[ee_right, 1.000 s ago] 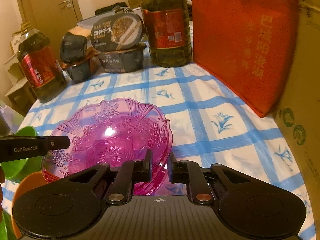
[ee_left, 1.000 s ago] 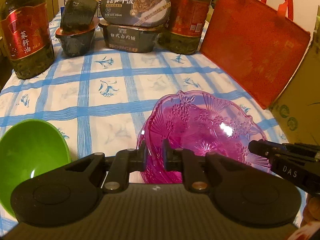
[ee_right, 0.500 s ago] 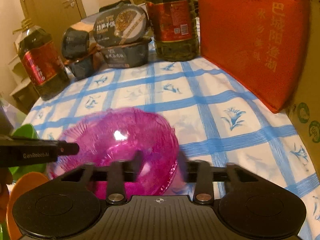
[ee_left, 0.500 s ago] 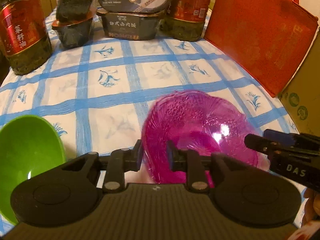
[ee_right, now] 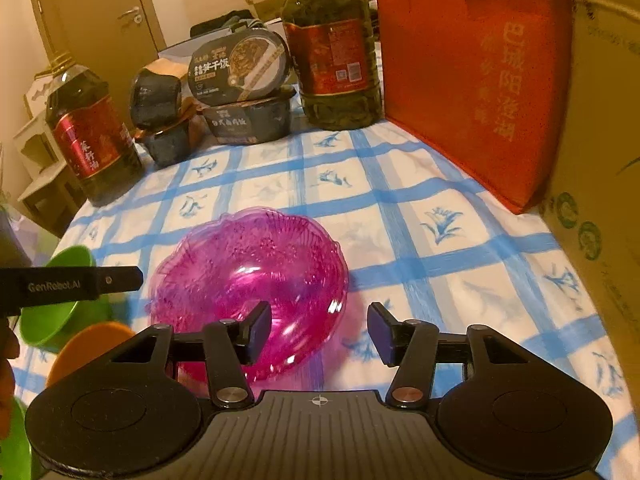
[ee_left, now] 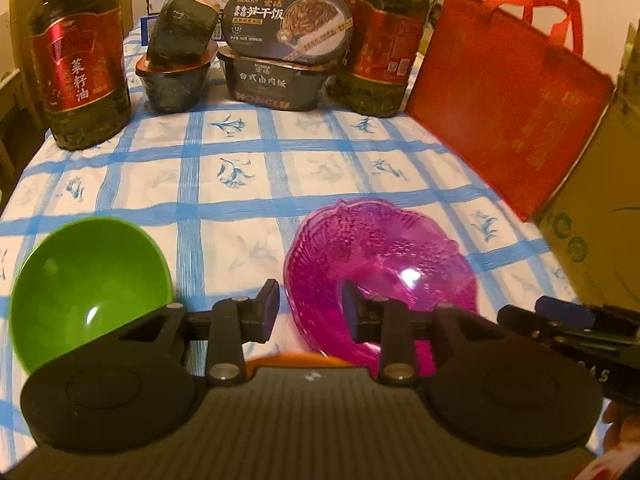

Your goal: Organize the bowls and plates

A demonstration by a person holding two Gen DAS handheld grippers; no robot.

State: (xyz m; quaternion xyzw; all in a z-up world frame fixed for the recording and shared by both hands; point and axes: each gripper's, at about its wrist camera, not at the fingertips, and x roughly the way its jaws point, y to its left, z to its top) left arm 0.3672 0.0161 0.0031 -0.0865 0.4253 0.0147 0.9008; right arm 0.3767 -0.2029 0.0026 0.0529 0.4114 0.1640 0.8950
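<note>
Oil bottle [ee_left: 80, 60]: far left, well ahead of both tongs, as before.

Green bowl [ee_left: 88, 284]: just left of the left tongs, on the checked cloth [ee_left: 224, 184]; unmoved.

Orange plate [ee_right: 92, 344]: near edge, below the left tongs; a sliver now shows under them.

Left tongs [ee_left: 310, 312]: released, fingers spread. A second ago they were clenched on the pink bowl's near left rim; now that rim sits between the fingers, contact unclear.

Pink bowl [ee_right: 248, 280]: between the two tongs, lower and nearer than a second ago. Whether it rests on the cloth or the orange plate cannot be told.

Right tongs [ee_right: 320, 336]: released, fingers wide apart; earlier clamped on the bowl's right rim, which now lies loose between them.

Red bag [ee_right: 472, 80]: far right, ahead of the right tongs, unchanged.
</note>
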